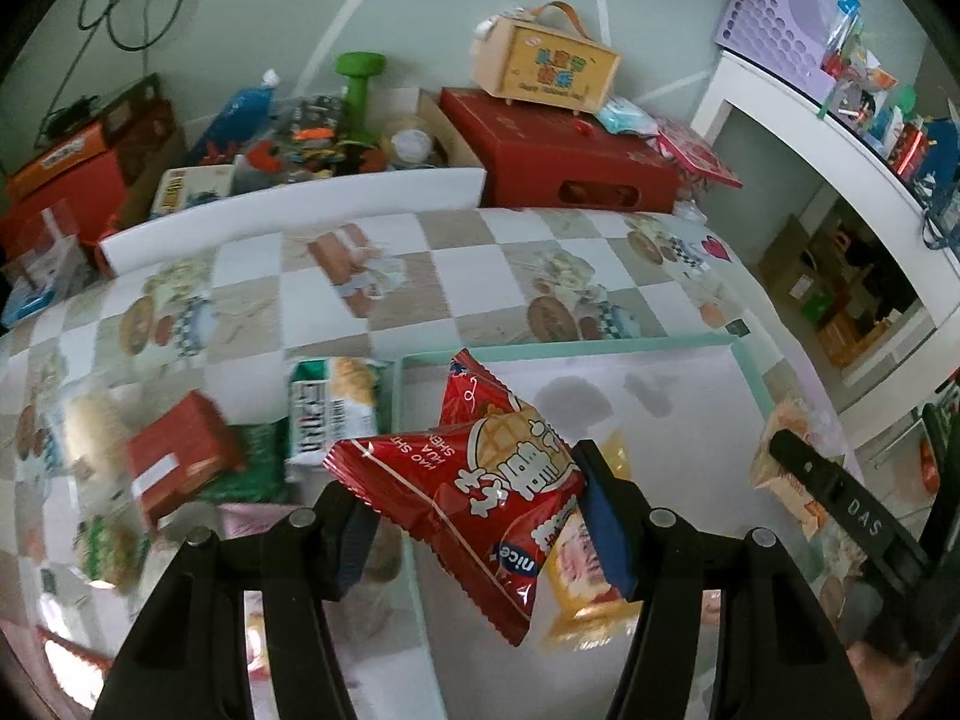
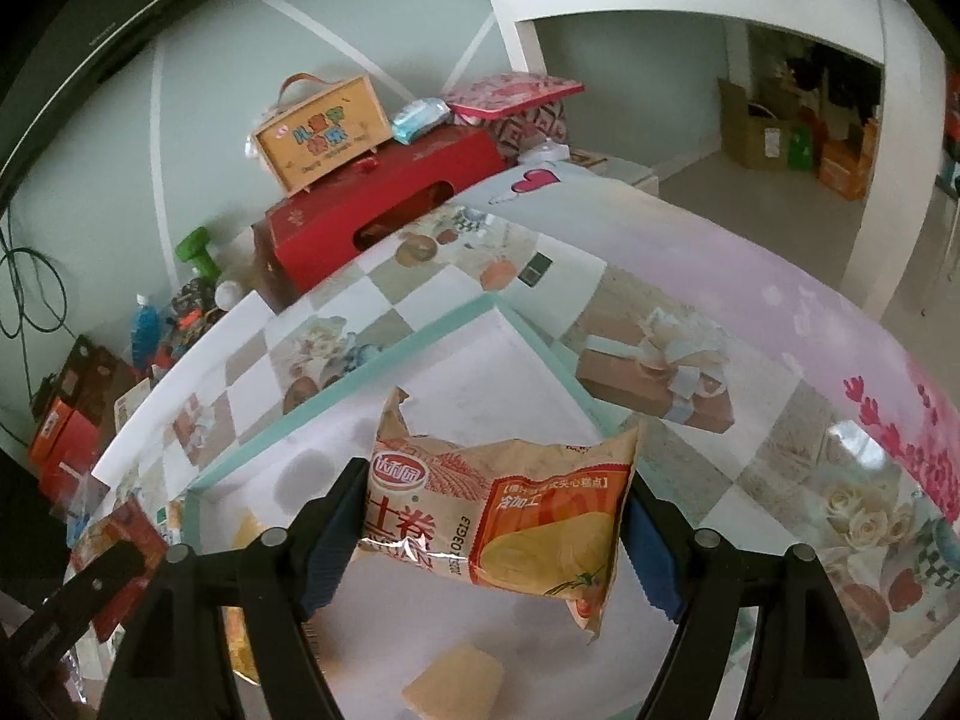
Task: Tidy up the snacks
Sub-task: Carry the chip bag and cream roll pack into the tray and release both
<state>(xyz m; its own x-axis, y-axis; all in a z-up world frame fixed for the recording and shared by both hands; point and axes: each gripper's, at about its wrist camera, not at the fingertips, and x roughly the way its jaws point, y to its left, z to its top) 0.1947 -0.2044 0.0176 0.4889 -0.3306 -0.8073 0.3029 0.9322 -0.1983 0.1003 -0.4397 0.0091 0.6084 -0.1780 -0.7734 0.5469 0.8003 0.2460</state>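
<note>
My left gripper [image 1: 474, 516] is clamped on a red snack packet [image 1: 480, 480], held in the air above the near part of the green-rimmed tray [image 1: 660, 341] on the table [image 1: 492, 276]. My right gripper [image 2: 492, 540] grips a beige roll-cake packet [image 2: 498, 510] by its two ends, above the same tray, near its far corner. More snack packets [image 1: 336, 408] lie just beside the tray's left edge.

The red snack packet [image 1: 480, 492] is glossy crinkled plastic film with crimped, serrated end seals. The tan roll-cake packet [image 2: 498, 516] is the same shiny film, creased. Each claw is matt black plastic with blue ridged pads [image 1: 606, 534]. The bench [image 1: 480, 276] wears a smooth, glossy printed cover. The tray [image 2: 336, 384] looks smooth and matt, with a mint rim.
</note>
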